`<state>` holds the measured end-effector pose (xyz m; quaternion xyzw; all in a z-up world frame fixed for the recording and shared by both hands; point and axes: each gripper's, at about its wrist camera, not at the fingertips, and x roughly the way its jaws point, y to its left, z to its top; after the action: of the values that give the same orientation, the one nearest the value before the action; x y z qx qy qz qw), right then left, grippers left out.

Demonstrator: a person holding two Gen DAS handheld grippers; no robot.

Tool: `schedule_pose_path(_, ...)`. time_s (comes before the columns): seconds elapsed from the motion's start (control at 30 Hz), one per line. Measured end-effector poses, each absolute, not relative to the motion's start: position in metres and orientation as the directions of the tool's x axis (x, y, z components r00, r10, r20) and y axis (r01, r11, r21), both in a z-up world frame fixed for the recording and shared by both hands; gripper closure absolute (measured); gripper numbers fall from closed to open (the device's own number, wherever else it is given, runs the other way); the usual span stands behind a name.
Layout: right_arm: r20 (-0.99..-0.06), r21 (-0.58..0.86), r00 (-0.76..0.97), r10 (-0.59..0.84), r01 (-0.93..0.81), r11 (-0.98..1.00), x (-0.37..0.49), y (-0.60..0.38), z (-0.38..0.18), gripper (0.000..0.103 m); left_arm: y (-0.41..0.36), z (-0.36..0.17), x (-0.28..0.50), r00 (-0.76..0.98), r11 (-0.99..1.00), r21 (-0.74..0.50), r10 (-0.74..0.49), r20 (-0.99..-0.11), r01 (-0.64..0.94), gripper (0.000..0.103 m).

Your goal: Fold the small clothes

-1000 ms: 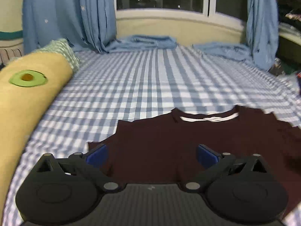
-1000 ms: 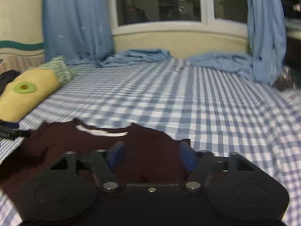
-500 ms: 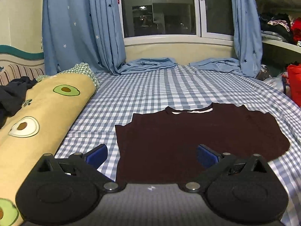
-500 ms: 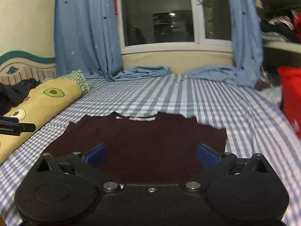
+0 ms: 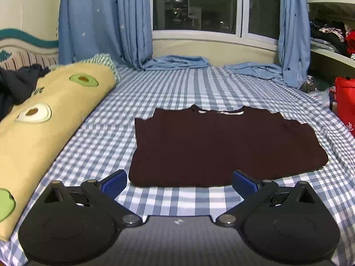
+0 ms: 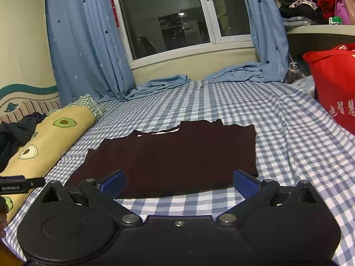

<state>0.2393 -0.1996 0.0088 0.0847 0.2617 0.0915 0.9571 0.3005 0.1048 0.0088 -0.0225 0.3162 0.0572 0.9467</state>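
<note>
A dark maroon shirt (image 5: 221, 146) lies flat on the blue-and-white checked bed sheet (image 5: 177, 93), neck towards the window. It also shows in the right wrist view (image 6: 177, 155). My left gripper (image 5: 179, 182) is open and empty, held just short of the shirt's near hem. My right gripper (image 6: 178, 182) is open and empty, at the shirt's near hem. The left gripper's body (image 6: 20, 185) shows at the left edge of the right wrist view.
A long yellow avocado-print pillow (image 5: 44, 122) lies along the bed's left side with dark clothes (image 5: 15, 84) on it. A red bag (image 6: 332, 84) stands at the right. Blue curtains (image 5: 106, 22) pool at the bed's far end under the window.
Both grippers have pulled back and risen away from the shirt. The right gripper's jaws have opened wide. The shirt now lies flat in full view.
</note>
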Motion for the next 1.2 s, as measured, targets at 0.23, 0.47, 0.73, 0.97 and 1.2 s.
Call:
schedule_pose_path(0.23,-0.494,0.180,0.839,0.230,-0.160,0.971,0.240,-0.193,0.012,0.001,0.109,-0.006,0.307,0.763,0.991,-0.012,0.097,-0.639,-0.136,0.000)
schedule_pose_path(0.47,-0.500,0.163,0.829,0.250,-0.193,0.968,0.245,-0.183,0.013,0.001,0.106,-0.021,0.312,0.740,0.996,-0.012,0.055,-0.670,-0.085,0.000)
schedule_pose_path(0.73,-0.495,0.208,0.817,0.295,-0.218,0.954,0.248,-0.182,0.014,0.001,0.106,-0.033,0.316,0.754,0.999,-0.016,0.029,-0.656,-0.052,0.000)
schedule_pose_path(0.97,-0.506,0.200,0.818,0.274,-0.197,0.960,0.249,-0.187,0.010,0.001,0.118,-0.047,0.329,0.730,0.999,-0.002,0.031,-0.682,-0.045,0.000)
schedule_pose_path(1.2,-0.521,0.192,0.816,0.250,-0.174,0.966,0.251,-0.190,0.005,0.001,0.181,-0.060,0.365,0.740,0.978,-0.190,-0.070,-0.669,-0.080,0.000)
